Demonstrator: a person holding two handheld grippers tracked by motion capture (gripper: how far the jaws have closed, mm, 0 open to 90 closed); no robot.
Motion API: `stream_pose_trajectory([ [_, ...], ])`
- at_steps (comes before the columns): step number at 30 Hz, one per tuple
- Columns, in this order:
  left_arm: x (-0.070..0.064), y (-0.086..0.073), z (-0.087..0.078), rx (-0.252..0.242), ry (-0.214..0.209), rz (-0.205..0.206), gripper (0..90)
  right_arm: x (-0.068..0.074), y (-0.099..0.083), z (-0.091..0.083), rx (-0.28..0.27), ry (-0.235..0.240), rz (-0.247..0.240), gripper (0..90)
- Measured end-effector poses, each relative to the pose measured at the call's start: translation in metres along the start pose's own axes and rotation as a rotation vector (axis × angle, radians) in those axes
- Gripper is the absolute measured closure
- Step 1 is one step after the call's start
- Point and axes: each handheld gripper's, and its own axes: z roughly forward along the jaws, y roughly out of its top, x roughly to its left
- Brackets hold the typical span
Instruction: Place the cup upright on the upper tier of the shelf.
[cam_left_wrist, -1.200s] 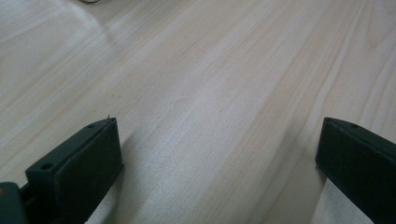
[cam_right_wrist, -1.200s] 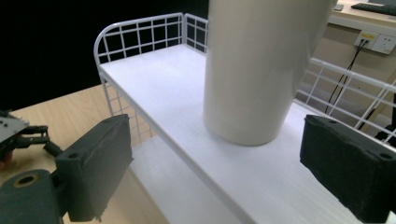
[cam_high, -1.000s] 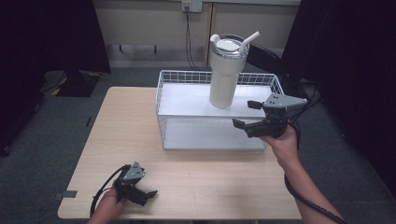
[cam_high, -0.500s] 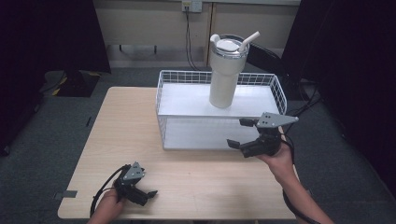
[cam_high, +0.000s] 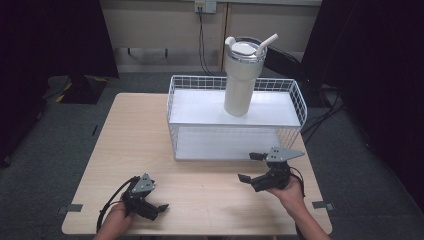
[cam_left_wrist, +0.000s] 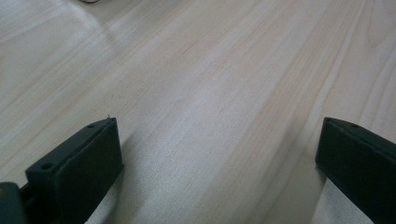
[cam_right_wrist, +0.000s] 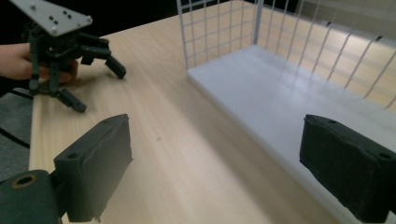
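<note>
A tall white tumbler (cam_high: 240, 80) with a lid and straw stands upright on the upper board of a white wire rack (cam_high: 200, 107) at the back middle of the table. In front of the rack's right end, my right gripper (cam_high: 248, 167) is held open just above the wood, empty. Its own view shows the jaws wide apart (cam_right_wrist: 215, 154), with the rack's lower shelf (cam_right_wrist: 280, 93) ahead on the right. At the front left of the table, my left gripper (cam_high: 155, 200) rests open and empty. Bare wood lies between its jaws (cam_left_wrist: 217, 140). The left gripper (cam_right_wrist: 70, 51) also appears far off in the right gripper view.
The light wooden table (cam_high: 135, 140) has open surface left of and in front of the rack. The rack's wire wall (cam_right_wrist: 219, 32) rises close to the right gripper. Cables (cam_high: 202, 40) hang down the wall behind the table, and dark floor surrounds it.
My right gripper has come down from beside the rack's right end toward the table's front, still open. The left gripper and the tumbler have not moved.
</note>
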Motion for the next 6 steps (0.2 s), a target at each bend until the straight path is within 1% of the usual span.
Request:
stream_pose_trajectory([
  [1, 0.000, 0.000, 0.000, 0.000, 0.000, 0.000, 0.0, 0.002, -0.011, 0.004, 0.015, -0.004, 0.002, 8.6],
  [2, 0.000, 0.000, 0.000, 0.000, 0.000, 0.000, 0.0, 0.002, -0.011, 0.004, 0.015, -0.004, 0.002, 8.6],
  [6, 0.000, 0.000, 0.000, 0.000, 0.000, 0.000, 0.0, 0.004, -0.025, 0.010, 0.031, 0.002, 0.011, 8.7],
])
